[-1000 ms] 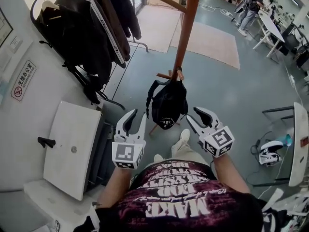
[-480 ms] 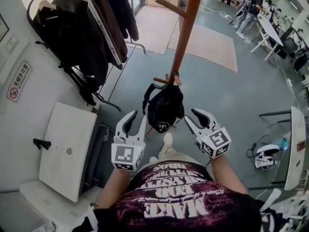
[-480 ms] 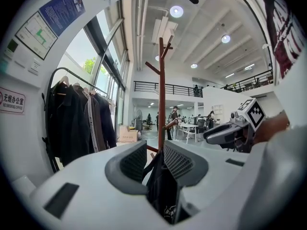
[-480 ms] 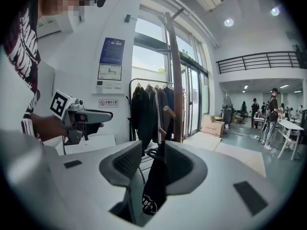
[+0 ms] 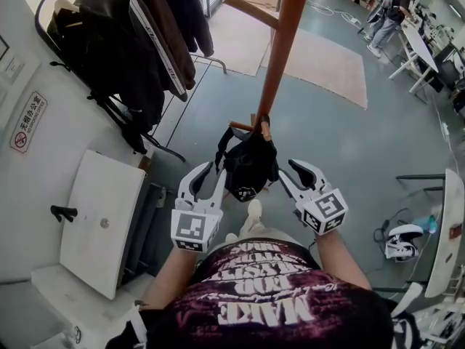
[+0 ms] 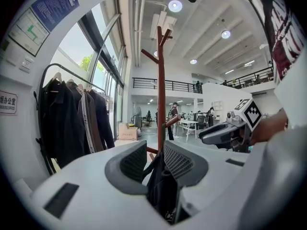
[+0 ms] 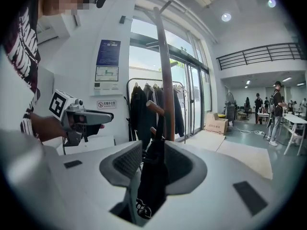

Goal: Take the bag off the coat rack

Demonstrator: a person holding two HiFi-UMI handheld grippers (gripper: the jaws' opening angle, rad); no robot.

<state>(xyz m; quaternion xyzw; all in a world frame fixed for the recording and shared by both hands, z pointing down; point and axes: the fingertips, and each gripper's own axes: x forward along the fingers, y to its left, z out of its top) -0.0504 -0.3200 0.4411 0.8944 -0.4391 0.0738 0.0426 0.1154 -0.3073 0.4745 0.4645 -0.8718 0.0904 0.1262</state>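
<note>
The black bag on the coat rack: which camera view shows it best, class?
The head view: the whole bag hangs from a peg of the coat rack, straps and outline clear. Both gripper views show only a narrow dark slice of it, close up.

Open office w/ desks (image 5: 413, 43), mezzanine rail (image 7: 259, 56), wall sign (image 5: 27, 121)

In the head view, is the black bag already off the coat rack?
No, the black bag hangs by its top strap low on the coat rack, above the floor.
</note>
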